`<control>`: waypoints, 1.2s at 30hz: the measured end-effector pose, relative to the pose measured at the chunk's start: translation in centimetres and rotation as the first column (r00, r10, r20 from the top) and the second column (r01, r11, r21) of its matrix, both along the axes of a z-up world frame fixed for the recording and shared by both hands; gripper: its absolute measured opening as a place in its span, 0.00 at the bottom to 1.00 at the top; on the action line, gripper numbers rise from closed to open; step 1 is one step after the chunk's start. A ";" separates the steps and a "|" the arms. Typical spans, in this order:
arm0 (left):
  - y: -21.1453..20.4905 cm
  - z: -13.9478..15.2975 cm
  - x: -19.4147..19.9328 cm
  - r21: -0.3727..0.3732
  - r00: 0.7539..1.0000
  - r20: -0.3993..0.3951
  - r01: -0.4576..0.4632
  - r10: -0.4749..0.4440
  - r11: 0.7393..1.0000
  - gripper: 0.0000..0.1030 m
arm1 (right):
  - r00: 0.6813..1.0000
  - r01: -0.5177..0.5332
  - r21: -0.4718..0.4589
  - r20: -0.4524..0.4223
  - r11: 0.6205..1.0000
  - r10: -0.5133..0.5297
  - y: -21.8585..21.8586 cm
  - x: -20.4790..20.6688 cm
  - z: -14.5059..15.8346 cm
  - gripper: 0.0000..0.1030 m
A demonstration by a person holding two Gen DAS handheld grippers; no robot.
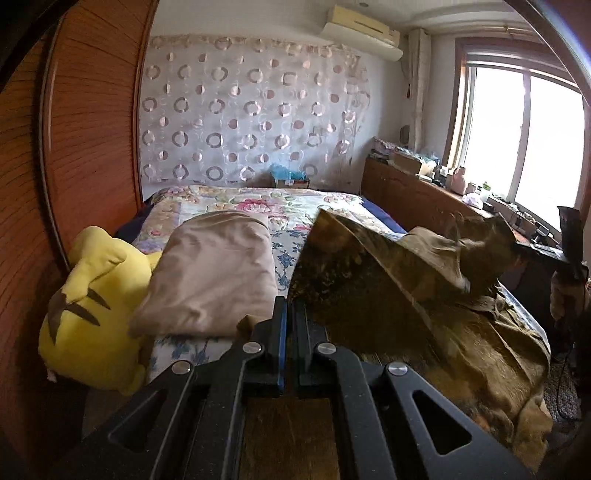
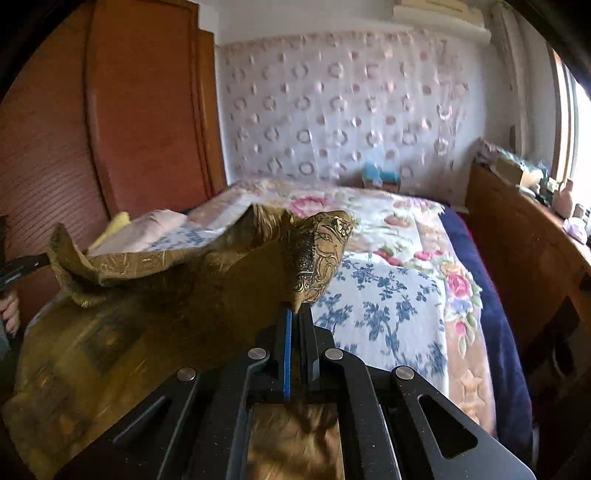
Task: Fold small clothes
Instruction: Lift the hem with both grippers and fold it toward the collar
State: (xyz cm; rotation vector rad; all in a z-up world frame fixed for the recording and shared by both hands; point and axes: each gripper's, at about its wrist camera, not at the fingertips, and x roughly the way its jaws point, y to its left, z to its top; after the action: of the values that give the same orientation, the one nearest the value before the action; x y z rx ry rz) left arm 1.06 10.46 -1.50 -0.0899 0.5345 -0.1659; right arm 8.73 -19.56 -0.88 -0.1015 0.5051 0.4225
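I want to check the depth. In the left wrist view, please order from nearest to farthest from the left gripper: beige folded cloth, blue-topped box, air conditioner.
1. Beige folded cloth, just ahead, left.
2. Blue-topped box, beyond the bed's far end.
3. Air conditioner, high on the far wall.

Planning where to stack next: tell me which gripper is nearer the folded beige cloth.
Left. The left gripper sits just beside the folded beige cloth; the right gripper holds the olive garment farther off.

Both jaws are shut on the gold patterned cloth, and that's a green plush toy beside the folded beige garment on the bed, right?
Not quite: the plush toy is yellow, not green, as the left wrist view shows. The rest holds: it lies beside the folded beige garment on the bed, and the left gripper and right gripper each have their jaws shut on the gold patterned cloth.
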 end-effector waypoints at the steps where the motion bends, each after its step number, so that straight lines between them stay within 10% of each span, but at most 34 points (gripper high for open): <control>1: 0.1 0.0 -0.6 0.004 1.000 0.000 -0.001 0.001 1.000 0.03 | 1.000 -0.007 0.007 0.008 1.000 0.007 -0.5 -1.4 -0.2 0.03; 20: 1.1 -1.9 -4.4 0.016 0.997 -0.071 -0.025 0.026 1.000 0.04 | 0.980 0.029 -0.095 -0.191 0.995 -0.047 -2.1 -9.2 -1.7 0.03; 32: 2.2 -0.7 -4.6 0.021 0.997 -0.034 -0.062 0.063 0.998 0.57 | 0.975 0.109 -0.123 -0.179 0.986 -0.130 -1.8 -7.6 0.6 0.09; 36: 2.7 -1.0 -3.0 0.035 0.996 -0.045 -0.072 0.073 0.997 0.73 | 0.978 0.148 -0.139 -0.130 0.979 -0.166 -1.9 -7.2 1.6 0.33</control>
State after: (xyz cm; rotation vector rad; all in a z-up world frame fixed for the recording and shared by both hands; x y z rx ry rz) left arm -1.95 13.18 -2.48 -0.0807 0.5794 -0.0843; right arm 1.52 -21.47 0.76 -0.1555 0.6749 0.2427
